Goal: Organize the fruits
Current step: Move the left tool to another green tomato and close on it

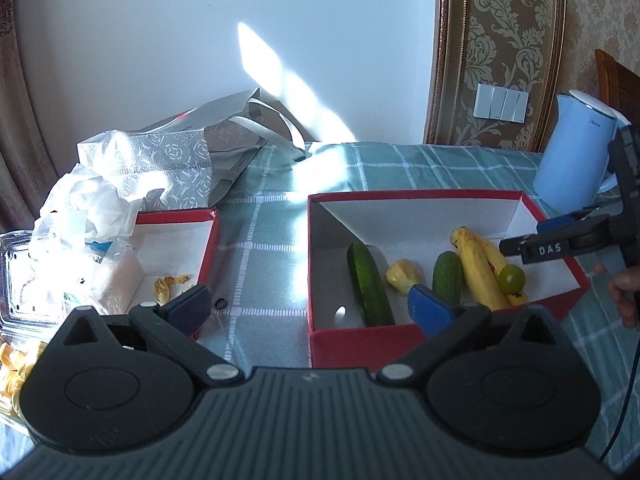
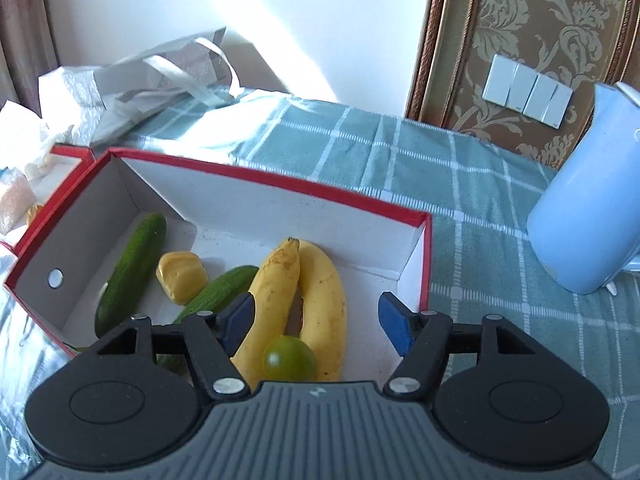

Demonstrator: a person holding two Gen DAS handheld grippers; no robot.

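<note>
A red box with a white inside holds two bananas, a long cucumber, a short cucumber, a yellow fruit piece and a round green fruit resting against the bananas. My right gripper hangs open just above the green fruit and bananas, its pads clear of them. My left gripper stands wide open before the box's near left corner, holding nothing.
A second red box at the left holds yellow scraps and crumpled plastic bags. Behind it lies a grey gift bag. A blue kettle stands right of the fruit box. A hand shows at the right edge.
</note>
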